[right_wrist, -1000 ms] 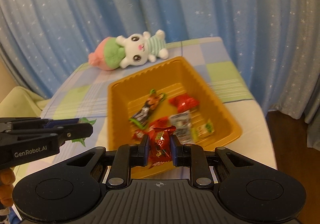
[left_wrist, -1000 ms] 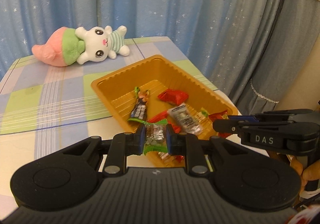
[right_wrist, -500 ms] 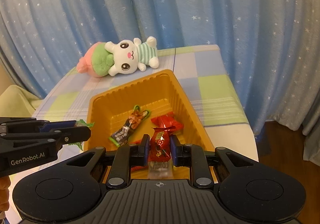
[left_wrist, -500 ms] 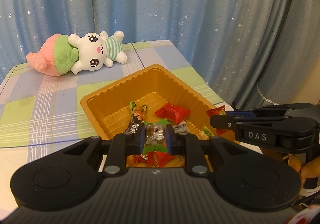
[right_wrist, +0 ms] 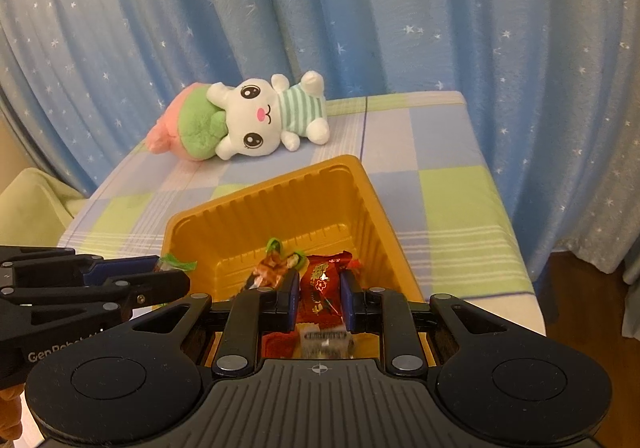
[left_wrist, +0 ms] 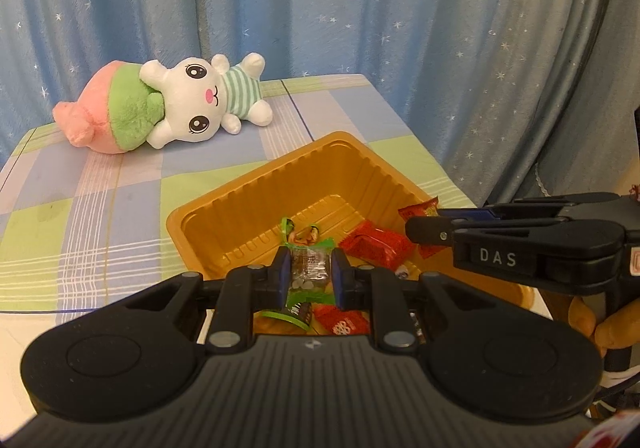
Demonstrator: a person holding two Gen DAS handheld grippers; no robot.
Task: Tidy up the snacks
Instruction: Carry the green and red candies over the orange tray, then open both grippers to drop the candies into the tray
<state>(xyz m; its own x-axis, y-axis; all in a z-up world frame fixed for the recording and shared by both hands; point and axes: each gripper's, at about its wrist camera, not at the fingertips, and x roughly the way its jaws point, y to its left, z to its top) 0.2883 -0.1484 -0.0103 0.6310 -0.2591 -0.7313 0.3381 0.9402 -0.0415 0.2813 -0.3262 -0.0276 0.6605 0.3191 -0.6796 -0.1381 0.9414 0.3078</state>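
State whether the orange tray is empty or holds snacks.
Holds snacks: inside the orange tray lie a red packet and other wrapped sweets.

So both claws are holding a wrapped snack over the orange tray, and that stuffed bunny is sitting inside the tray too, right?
Not quite. The stuffed bunny lies on the checked tablecloth behind the orange tray, not inside it, as the right wrist view shows. The rest holds: the left gripper pinches a green-wrapped snack and the right gripper a red-wrapped snack.
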